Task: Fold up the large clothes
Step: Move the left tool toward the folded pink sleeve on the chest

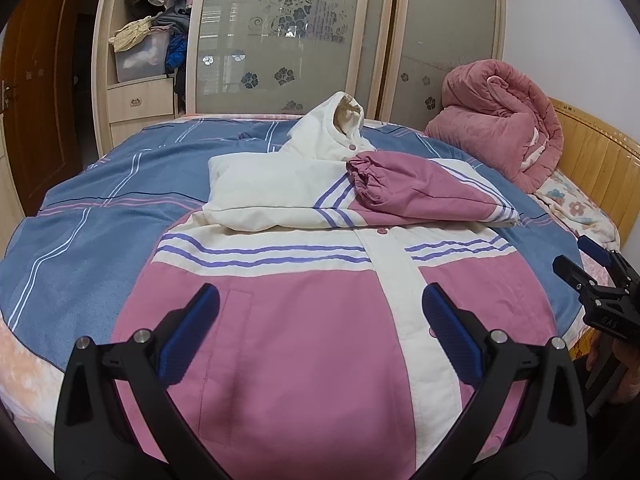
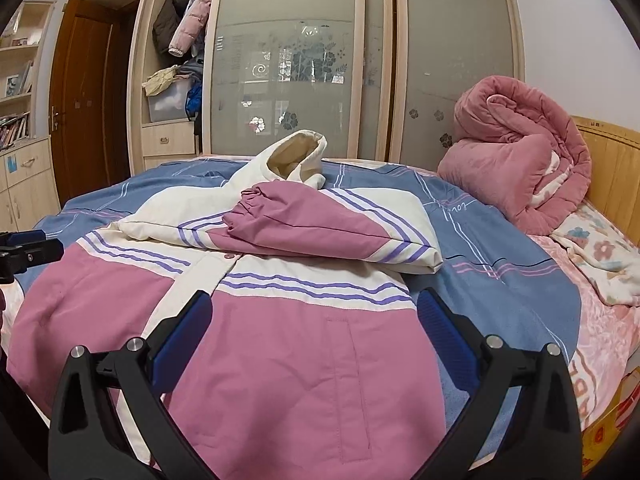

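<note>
Sleeves folded across the hooded jacket [image 1: 280, 320]; left gripper [image 1: 320, 312] and right gripper [image 2: 314, 320], both wide open and empty, hover above its hem, which the next fold must grasp.

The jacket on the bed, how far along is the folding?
Done: both sleeves lie folded across the jacket chest. In hand: nothing; the left gripper and right gripper hover open above the hem. Left: folding the body and hood.

A home bedroom; a bed [image 1: 100, 184] under a blue striped sheet fills the room; a rolled pink quilt [image 2: 516, 148] lies by the wooden headboard [image 2: 612, 160]; a sliding-door wardrobe [image 1: 280, 40] holds hanging coats; a bookshelf [image 2: 18, 92] stands beside the brown door [image 2: 86, 96].
</note>
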Action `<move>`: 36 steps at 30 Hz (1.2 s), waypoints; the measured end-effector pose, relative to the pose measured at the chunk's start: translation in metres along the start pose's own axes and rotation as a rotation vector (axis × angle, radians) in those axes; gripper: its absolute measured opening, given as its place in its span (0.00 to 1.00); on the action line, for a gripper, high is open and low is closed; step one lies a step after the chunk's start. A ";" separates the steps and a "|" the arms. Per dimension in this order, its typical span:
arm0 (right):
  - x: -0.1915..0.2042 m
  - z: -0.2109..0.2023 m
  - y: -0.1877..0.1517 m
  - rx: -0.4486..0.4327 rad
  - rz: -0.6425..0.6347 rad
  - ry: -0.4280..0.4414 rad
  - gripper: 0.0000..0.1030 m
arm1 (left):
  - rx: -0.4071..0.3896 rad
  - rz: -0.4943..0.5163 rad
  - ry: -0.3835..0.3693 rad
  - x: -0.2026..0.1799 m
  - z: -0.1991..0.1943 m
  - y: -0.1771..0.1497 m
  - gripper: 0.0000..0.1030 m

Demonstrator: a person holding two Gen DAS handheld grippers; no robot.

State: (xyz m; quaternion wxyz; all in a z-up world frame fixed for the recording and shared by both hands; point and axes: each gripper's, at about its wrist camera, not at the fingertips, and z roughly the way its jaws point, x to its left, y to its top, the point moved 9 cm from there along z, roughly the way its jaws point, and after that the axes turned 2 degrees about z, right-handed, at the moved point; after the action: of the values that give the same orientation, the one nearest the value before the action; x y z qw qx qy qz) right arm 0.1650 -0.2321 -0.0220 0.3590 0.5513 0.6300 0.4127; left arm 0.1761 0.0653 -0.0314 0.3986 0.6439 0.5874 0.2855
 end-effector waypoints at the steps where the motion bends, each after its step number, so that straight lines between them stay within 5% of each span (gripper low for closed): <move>1: 0.000 0.000 0.000 -0.001 0.001 0.000 0.99 | 0.001 0.004 0.000 -0.001 0.000 0.000 0.98; 12: -0.006 -0.004 0.003 -0.005 0.027 0.013 0.99 | 0.045 -0.024 -0.067 -0.006 0.010 -0.007 0.98; 18: -0.008 -0.009 0.007 -0.015 0.062 0.050 0.99 | 0.133 -0.096 -0.163 -0.009 0.028 -0.006 0.98; 24: -0.003 -0.014 0.010 -0.028 0.046 0.068 0.99 | 0.192 -0.054 -0.184 -0.032 0.052 0.012 0.98; 30: -0.011 -0.014 0.009 -0.013 0.073 0.075 0.99 | 0.233 0.061 -0.180 -0.065 0.104 0.056 0.98; 36: -0.019 -0.014 0.009 -0.004 0.124 0.095 0.99 | 0.319 0.045 -0.149 -0.077 0.192 0.100 0.98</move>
State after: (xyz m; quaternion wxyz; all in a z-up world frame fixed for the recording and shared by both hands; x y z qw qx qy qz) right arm 0.1587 -0.2525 -0.0084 0.3035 0.5681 0.6102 0.4613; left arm 0.3785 -0.0437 -0.0381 0.3272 0.7313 0.5796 0.1491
